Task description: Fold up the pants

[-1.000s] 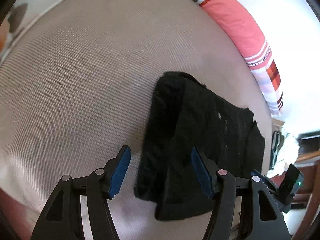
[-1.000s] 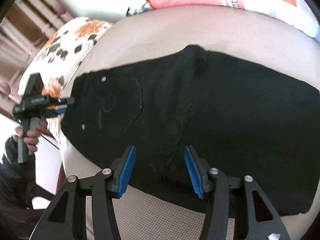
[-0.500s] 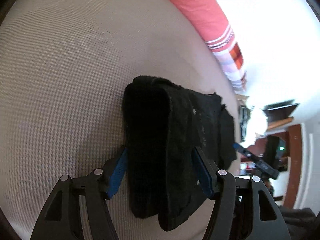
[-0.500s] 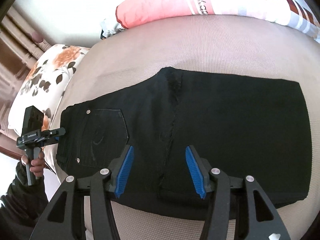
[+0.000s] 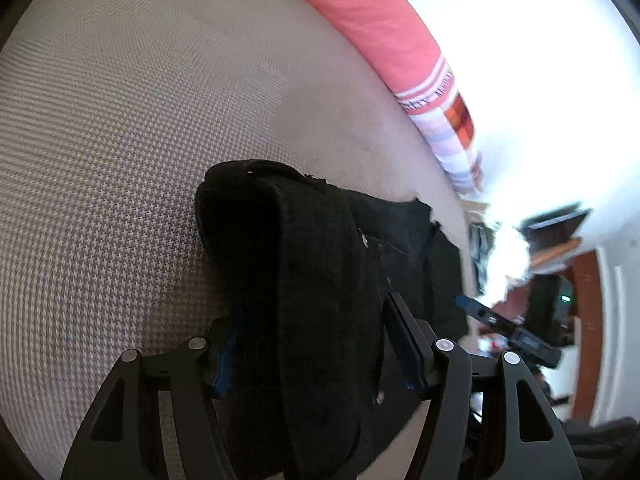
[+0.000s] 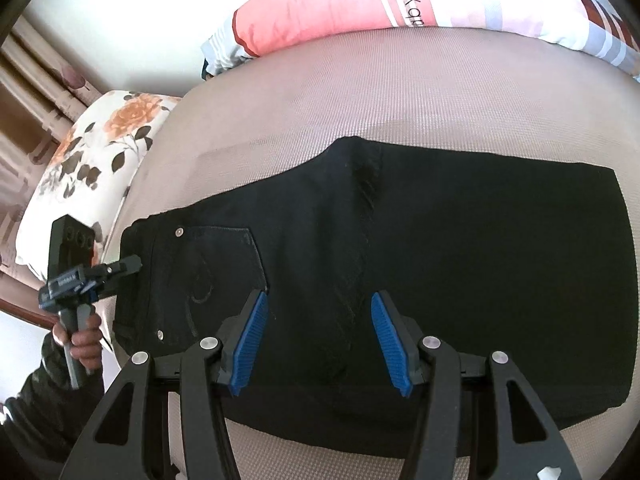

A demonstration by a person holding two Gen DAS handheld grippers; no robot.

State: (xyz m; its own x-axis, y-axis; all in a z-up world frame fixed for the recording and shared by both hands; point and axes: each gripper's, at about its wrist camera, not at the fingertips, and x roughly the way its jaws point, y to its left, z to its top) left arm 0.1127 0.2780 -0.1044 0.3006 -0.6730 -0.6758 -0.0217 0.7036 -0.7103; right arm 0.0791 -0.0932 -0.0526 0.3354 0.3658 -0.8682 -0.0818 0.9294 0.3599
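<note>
In the left wrist view the pants (image 5: 304, 300) fill the gap between the fingers of the left gripper (image 5: 316, 344) and hide most of its left pad; whether the pads press the cloth cannot be told. The pants' near end runs off the bottom edge. The right gripper (image 5: 508, 332) and the room behind it are blurred and too small to read. The pillow (image 5: 392, 52) is cut off at the top.

In the right wrist view the right gripper's fingers (image 6: 248, 336) cover part of the pants' near edge. The person's sleeve (image 6: 36, 408) is cut off at the left.
</note>
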